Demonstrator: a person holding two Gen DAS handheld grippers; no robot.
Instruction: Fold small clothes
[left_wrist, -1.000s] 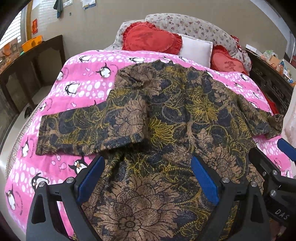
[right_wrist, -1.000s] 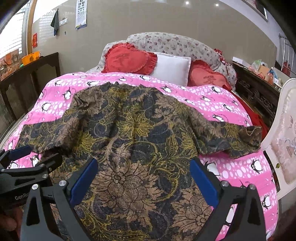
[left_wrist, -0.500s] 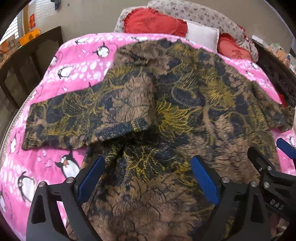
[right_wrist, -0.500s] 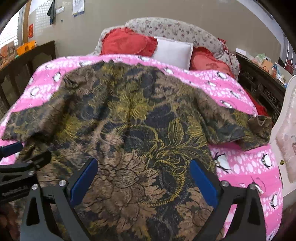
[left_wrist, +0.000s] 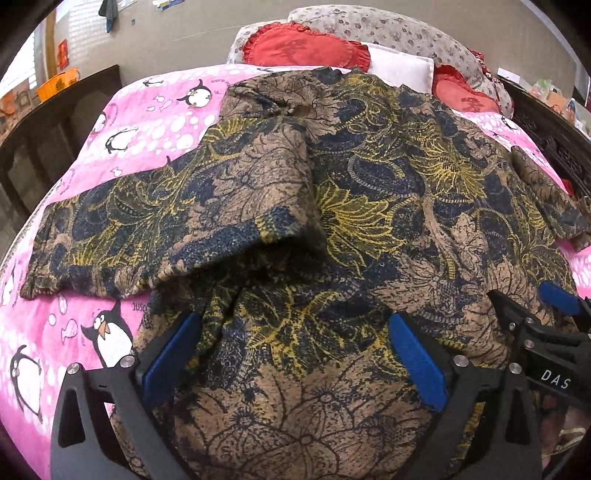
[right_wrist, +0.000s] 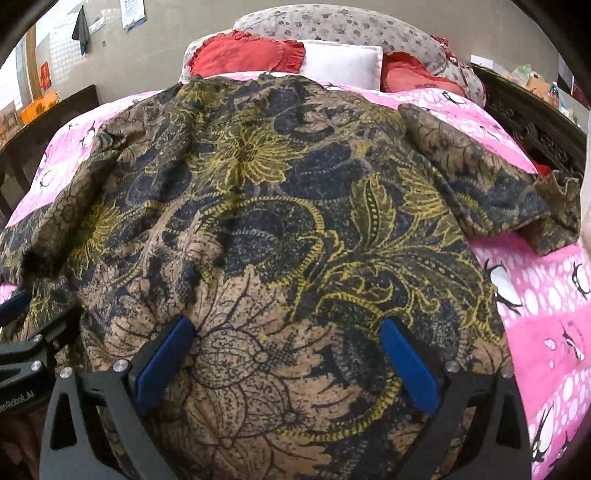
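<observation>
A brown, navy and yellow floral shirt (left_wrist: 369, 192) lies spread on the pink penguin blanket (left_wrist: 147, 122), collar toward the pillows. One sleeve (left_wrist: 147, 229) reaches out left; the other sleeve (right_wrist: 498, 192) lies out to the right with a crumpled cuff. My left gripper (left_wrist: 293, 325) hovers low over the shirt's lower left part, its jaws opening, with cloth lying under the gap but not pinched. My right gripper (right_wrist: 286, 326) stands open just above the lower right part of the shirt (right_wrist: 277, 206), its blue pads (right_wrist: 406, 365) clear of the fabric. The hem is hidden below both views.
Red heart cushions (left_wrist: 303, 48), a white pillow (right_wrist: 340, 61) and a flowered pillow (left_wrist: 388, 29) sit at the bed's head. Dark wooden furniture (left_wrist: 55, 122) stands to the left and a carved dark unit (right_wrist: 535, 122) to the right. Bare blanket (right_wrist: 535, 314) shows beside the shirt.
Both grippers have sunk toward the shirt, which now fills more of each view. The shirt itself has not moved.
</observation>
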